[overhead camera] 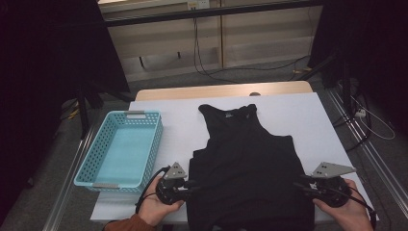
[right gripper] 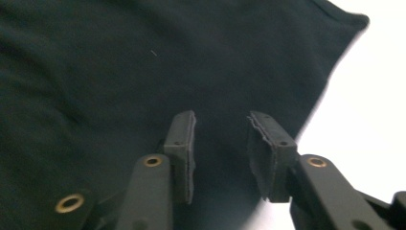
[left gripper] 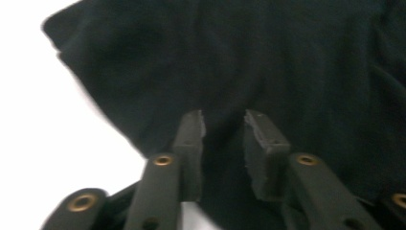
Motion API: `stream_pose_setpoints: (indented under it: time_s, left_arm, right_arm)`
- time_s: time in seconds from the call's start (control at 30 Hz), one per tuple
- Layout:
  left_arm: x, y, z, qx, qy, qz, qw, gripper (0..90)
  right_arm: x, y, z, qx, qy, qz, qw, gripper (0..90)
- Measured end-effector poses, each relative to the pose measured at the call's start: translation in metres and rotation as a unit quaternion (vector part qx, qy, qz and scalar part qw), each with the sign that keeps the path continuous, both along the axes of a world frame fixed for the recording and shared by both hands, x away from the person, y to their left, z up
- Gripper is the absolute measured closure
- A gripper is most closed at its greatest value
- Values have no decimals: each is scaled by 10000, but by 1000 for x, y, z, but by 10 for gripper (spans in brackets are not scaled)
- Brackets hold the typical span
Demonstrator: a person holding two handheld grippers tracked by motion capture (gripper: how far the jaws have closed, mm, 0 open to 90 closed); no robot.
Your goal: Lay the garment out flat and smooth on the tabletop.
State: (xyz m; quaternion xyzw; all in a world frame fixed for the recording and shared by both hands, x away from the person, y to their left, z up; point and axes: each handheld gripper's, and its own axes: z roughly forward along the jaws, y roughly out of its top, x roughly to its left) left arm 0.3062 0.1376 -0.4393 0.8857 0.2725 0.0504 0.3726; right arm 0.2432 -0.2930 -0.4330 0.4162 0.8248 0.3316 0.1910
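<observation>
Item: one black tank top [overhead camera: 245, 163], laid flat between the two grippers, long axis running away from them toward its straps.

Left gripper [overhead camera: 190, 184] sat at its left hem edge, right gripper [overhead camera: 304, 185] at its right, equally near. Both jaw pairs stood apart, apparently pinching nothing.

Beyond the left gripper: one blue basket [overhead camera: 91, 168].

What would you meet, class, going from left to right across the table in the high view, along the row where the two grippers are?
Turquoise basket → left gripper → black tank top → right gripper.
</observation>
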Motion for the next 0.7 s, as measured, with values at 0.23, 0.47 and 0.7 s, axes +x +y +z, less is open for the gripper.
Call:
stream_pose_setpoints:
  time_s: [0.23, 0.47, 0.7]
  left_arm:
    - [-12, -17, -4, 126, -83, -259, 9996, 485]
    - [-18, -25, -10, 248, -240, -407, 9986, 431]
    - [-18, -24, -8, 353, -428, -433, 9975, 790]
  right_arm:
    - [9, 28, 1, 91, -52, 361, 9993, 533]
    - [17, 65, -4, 212, 40, 779, 9967, 497]
    - [20, 78, -11, -4, 216, 972, 9950, 499]
